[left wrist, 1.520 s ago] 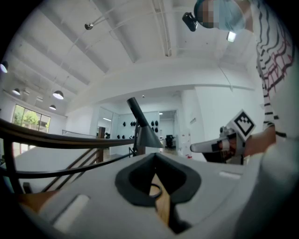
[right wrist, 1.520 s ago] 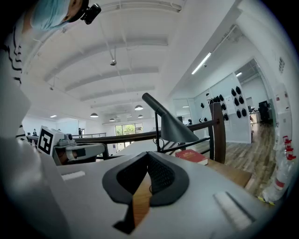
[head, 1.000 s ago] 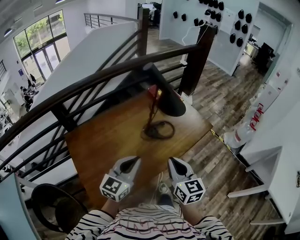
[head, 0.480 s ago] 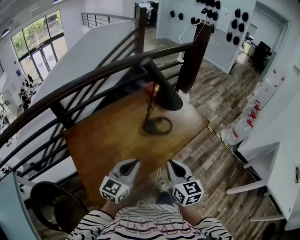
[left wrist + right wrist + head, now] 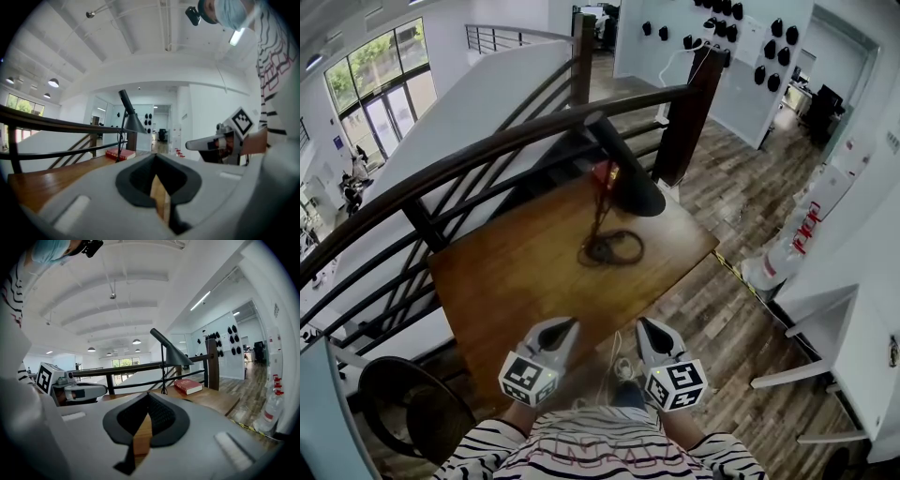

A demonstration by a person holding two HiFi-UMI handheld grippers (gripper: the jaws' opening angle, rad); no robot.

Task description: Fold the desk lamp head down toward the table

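- Two grippers are held side by side at the near corner of the wooden table. They point toward the far side.
- The left gripper is seen clenched in its own view. The dark pads meet at the tips and nothing is caught between them; only table wood shows through the slit.
- The right gripper is likewise clenched and empty, with its pads closed tip to tip.
- A marker cube is carried on the rear of each gripper. Striped sleeves are seen behind them at the bottom of the head view.
- The desk lamp stands on the far half of the table, well apart from both grippers and touched by neither.
- The lamp head, a dark cone, is raised on a thin upright stem. It is tilted, with the narrow end high and the wide mouth facing down and to the right.
- A dark cord lies looped around the lamp's foot.
- A red book lies flat on the table just beside the stem, partly under the cone.
- A dark curved railing runs along the table's far side, with a thick post at its right end.
- A round dark chair is noted by the table's near left side.
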